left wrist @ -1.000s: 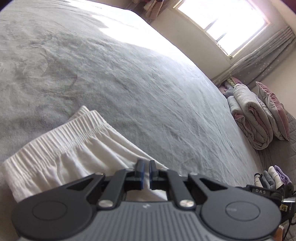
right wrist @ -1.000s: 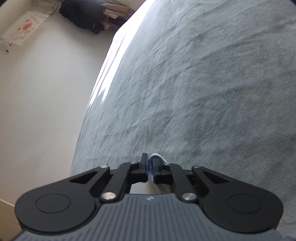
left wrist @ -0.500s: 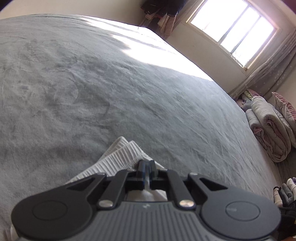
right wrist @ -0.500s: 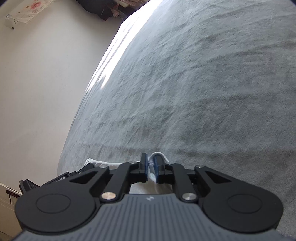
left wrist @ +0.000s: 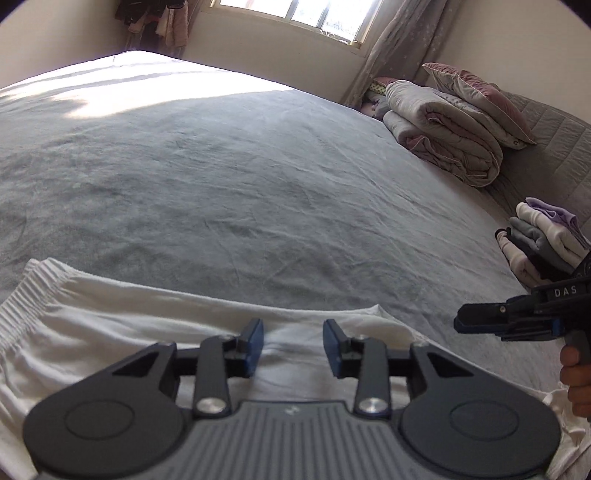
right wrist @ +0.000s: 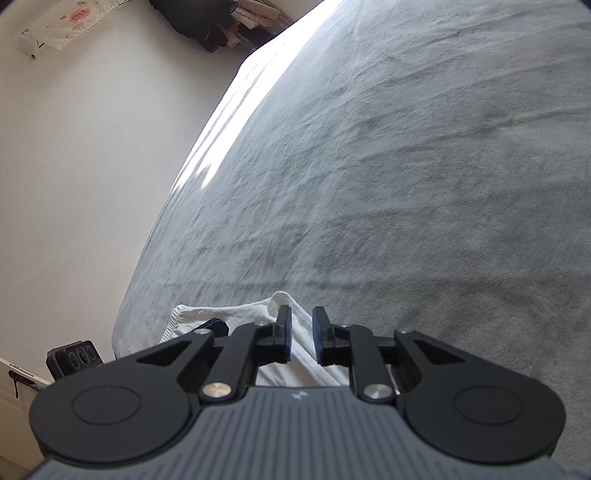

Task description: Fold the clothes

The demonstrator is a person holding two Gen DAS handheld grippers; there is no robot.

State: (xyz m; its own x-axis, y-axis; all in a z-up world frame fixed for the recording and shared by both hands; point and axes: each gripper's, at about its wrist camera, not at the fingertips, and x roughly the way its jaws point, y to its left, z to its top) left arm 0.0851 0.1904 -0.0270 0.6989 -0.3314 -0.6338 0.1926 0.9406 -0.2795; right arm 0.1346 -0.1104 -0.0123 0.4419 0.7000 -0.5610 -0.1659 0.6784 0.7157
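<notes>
white shorts (left wrist: 155, 332) flat on grey bed (left wrist: 258, 177), left gripper (left wrist: 293, 345) parted wide, right gripper (right wrist: 301, 334) parted slightly, both empty

At the right edge of my left camera's frame, white letters "DAS" stand on the dark body of my right gripper (left wrist: 480, 325). At the upper left of my right camera's frame, a wall sheet (right wrist: 70, 22) carries red print too blurred to read.
</notes>
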